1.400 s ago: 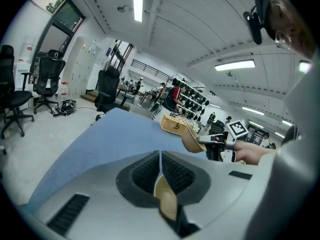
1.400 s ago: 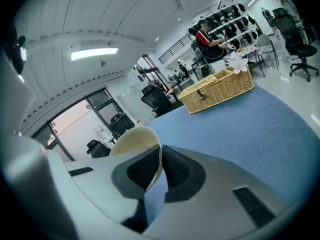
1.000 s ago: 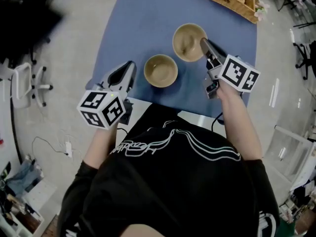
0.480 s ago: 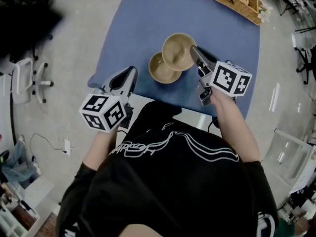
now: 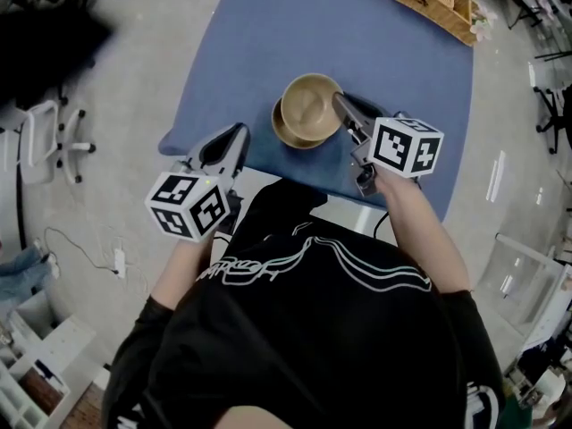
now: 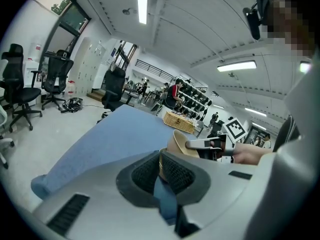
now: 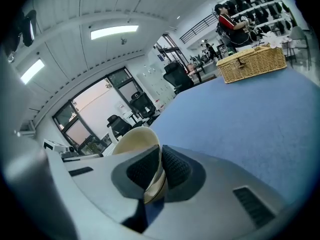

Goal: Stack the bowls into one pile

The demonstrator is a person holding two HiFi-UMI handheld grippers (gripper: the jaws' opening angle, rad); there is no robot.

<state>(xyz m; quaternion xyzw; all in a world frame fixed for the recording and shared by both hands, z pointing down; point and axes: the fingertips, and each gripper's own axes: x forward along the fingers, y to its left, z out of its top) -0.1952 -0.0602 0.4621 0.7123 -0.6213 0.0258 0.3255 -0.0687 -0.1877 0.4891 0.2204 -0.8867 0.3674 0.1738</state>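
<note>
Two tan bowls are on the blue table [image 5: 375, 43]. The upper bowl [image 5: 309, 105] is tilted and sits over the lower bowl [image 5: 280, 133], which shows only as a crescent at its left. My right gripper [image 5: 340, 106] is shut on the upper bowl's right rim. In the right gripper view the bowl's wall [image 7: 134, 140] is pinched between the pads of the right gripper [image 7: 160, 170]. My left gripper [image 5: 238, 135] hovers at the table's near left edge, left of the bowls, shut with nothing held. The left gripper view shows its jaws [image 6: 159, 160] closed, with the upper bowl [image 6: 177, 145] beyond them.
A wicker basket [image 5: 427, 1] stands at the table's far right corner. An office chair [image 5: 52, 146] is on the floor to the left. The person's torso fills the lower part of the head view.
My right gripper has carried its bowl left and down, from beside the other bowl to on top of it. My left gripper has hardly shifted.
</note>
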